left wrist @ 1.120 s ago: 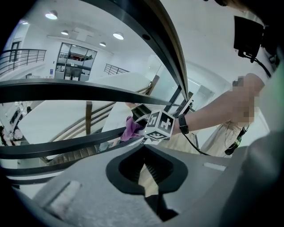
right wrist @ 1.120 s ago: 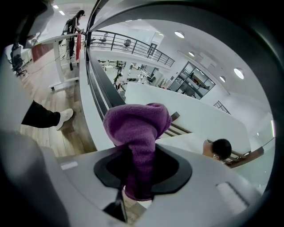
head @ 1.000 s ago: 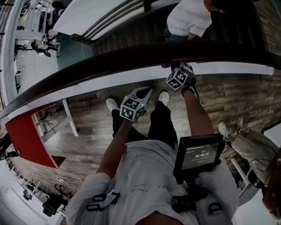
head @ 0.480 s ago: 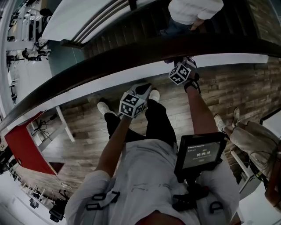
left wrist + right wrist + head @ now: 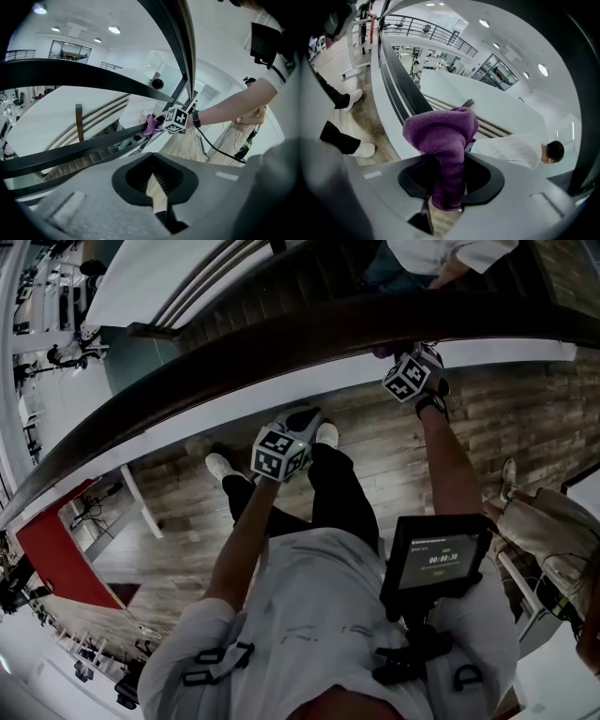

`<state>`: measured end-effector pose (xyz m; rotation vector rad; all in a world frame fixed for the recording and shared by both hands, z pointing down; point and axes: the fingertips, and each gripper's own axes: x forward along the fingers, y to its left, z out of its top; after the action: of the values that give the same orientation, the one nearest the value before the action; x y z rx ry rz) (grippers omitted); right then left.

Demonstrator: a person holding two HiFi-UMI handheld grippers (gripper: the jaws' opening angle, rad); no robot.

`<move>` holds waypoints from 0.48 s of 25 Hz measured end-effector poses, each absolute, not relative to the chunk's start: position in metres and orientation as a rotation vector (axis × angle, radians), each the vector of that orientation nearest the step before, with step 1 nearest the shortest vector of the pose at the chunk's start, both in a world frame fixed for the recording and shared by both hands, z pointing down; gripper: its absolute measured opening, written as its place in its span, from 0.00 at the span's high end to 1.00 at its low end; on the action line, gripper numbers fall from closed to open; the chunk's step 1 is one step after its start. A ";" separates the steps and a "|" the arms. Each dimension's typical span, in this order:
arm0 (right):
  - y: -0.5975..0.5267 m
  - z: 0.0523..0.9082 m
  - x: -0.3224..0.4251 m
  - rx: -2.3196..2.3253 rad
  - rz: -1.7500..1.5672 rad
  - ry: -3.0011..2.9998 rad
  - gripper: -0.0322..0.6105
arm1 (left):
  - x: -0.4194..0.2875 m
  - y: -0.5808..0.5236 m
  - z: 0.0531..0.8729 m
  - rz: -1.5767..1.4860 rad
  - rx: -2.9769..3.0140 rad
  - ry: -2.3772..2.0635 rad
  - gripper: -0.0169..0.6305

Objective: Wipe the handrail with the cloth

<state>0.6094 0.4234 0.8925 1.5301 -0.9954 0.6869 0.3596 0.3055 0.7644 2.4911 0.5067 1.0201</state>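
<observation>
A dark handrail [image 5: 234, 362] curves across the head view from lower left to upper right. My right gripper [image 5: 392, 354] is up at the rail, shut on a purple fleece cloth [image 5: 440, 136] that bulges out of its jaws against the rail [image 5: 401, 84]. From the left gripper view the cloth [image 5: 151, 125] rests on the rail [image 5: 70, 152] beside the marker cube. My left gripper [image 5: 307, 417] hangs lower, away from the rail and over the wooden floor. Its jaws are shut with nothing in them [image 5: 157, 187].
A white ledge [image 5: 206, 418] runs just under the rail. Beyond it a person in a white top [image 5: 450, 254] stands on dark stairs. Another person [image 5: 553, 540] stands at my right. A red panel [image 5: 56, 540] is at lower left. A screen [image 5: 439, 554] hangs on my chest.
My right gripper has slid to the right along the handrail with the cloth. The left gripper has stayed low, shifting only slightly.
</observation>
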 end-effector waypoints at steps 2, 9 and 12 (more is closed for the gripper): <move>0.427 0.891 0.615 1.538 0.714 -0.968 0.74 | 0.354 0.299 0.763 1.019 2.495 0.495 0.98; 0.470 0.892 0.649 1.524 0.763 -0.897 0.74 | 0.347 0.309 0.757 1.036 2.497 0.457 0.98; 0.470 0.891 0.644 1.506 0.795 -0.883 0.74 | 0.324 0.294 0.754 1.028 2.493 0.424 0.98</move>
<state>0.6444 0.4695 0.8906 1.5063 -0.8833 0.7952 0.3235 0.2944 0.7540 2.4935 0.4237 1.0283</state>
